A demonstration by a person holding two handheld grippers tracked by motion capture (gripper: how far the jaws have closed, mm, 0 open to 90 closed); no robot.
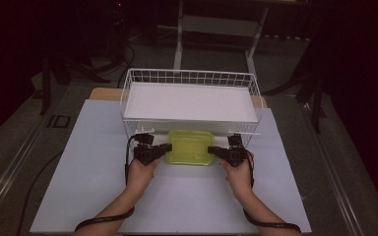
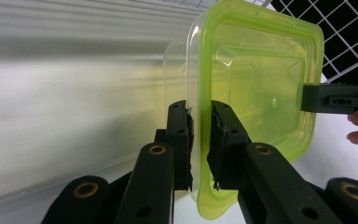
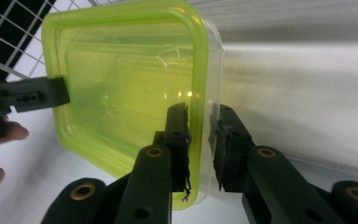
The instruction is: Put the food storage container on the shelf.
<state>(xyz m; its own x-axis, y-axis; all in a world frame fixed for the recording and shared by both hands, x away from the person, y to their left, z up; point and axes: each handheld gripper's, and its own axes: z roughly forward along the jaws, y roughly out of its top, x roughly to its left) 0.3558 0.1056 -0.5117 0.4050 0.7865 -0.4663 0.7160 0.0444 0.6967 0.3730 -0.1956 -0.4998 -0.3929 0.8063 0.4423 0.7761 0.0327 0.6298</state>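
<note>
Room dim; high view dark and vignetted at edges, table lit from overhead. Both gripper views bright: white background blown out, streaked with blur; green container glows translucent.

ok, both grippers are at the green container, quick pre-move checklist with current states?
1. Left gripper clamps the lid rim of the green container: ok.
2. Right gripper clamps the opposite rim: ok.
3. Lid seated on the clear tub: cannot tell.
4. Container empty: ok, nothing seen through the lid.
5. Wire basket directly behind the container, touching or apart: cannot tell.
6. Container lifted off the white table: cannot tell.
</note>
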